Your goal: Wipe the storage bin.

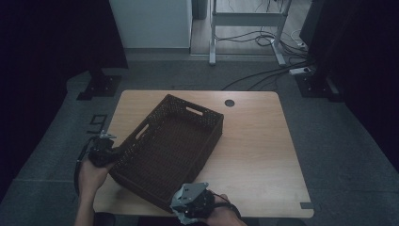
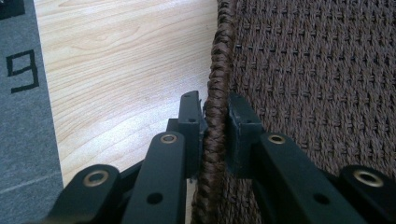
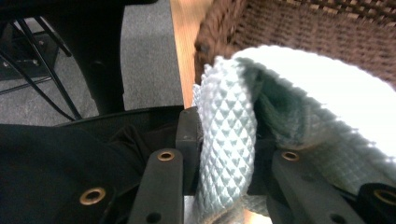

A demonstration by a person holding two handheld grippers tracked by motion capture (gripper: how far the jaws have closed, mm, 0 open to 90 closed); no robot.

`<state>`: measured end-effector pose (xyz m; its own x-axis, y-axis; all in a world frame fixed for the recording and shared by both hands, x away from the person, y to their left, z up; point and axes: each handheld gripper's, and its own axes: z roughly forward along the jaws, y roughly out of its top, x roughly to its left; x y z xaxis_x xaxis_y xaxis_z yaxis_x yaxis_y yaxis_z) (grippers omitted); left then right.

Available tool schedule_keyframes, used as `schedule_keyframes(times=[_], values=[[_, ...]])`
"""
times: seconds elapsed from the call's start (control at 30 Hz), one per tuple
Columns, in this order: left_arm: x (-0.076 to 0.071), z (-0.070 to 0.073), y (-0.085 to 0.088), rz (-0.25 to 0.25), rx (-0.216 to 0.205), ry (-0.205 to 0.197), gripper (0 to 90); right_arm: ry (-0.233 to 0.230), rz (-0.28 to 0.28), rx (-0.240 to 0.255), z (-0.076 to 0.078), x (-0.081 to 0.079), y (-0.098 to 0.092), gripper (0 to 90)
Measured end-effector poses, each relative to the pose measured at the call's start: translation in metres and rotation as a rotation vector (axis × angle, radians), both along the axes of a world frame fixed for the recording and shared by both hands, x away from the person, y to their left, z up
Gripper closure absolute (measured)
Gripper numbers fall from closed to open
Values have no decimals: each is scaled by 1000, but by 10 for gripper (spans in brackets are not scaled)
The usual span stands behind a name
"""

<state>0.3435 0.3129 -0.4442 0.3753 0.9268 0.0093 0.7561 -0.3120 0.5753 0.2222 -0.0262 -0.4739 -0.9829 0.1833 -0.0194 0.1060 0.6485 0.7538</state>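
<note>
A dark brown woven basket (image 1: 209, 141) stands askew on the wooden table (image 1: 254, 141), and nothing shows inside it. My left gripper (image 1: 113, 151) is at its left side. In the left gripper view the jaws (image 2: 215, 116) are shut on the braided basket rim (image 2: 219, 56). My right gripper (image 1: 181, 209) is at the basket's near corner by the table's front edge. In the right gripper view it (image 3: 226, 135) is shut on a pale waffle-textured cloth (image 3: 229, 93), which bulges toward the basket (image 3: 317, 23).
A round cable hole (image 1: 229, 102) sits near the table's far edge. A "9" marking (image 1: 96, 123) lies on the grey floor left of the table. Behind the table are a white desk frame (image 1: 244, 19) and floor cables (image 1: 263, 75). Bare tabletop lies right of the basket.
</note>
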Motion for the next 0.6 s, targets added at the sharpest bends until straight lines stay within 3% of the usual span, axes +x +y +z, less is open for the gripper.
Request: schedule_keyframes(times=[0.33, 0.6], values=[[0, -1, 1, -7, 0, -3, 783, 30, 3, -70, -21, 4, 6, 724], [0, -1, 4, -41, 5, -8, 811, 27, -16, -70, -20, 9, 2, 724]])
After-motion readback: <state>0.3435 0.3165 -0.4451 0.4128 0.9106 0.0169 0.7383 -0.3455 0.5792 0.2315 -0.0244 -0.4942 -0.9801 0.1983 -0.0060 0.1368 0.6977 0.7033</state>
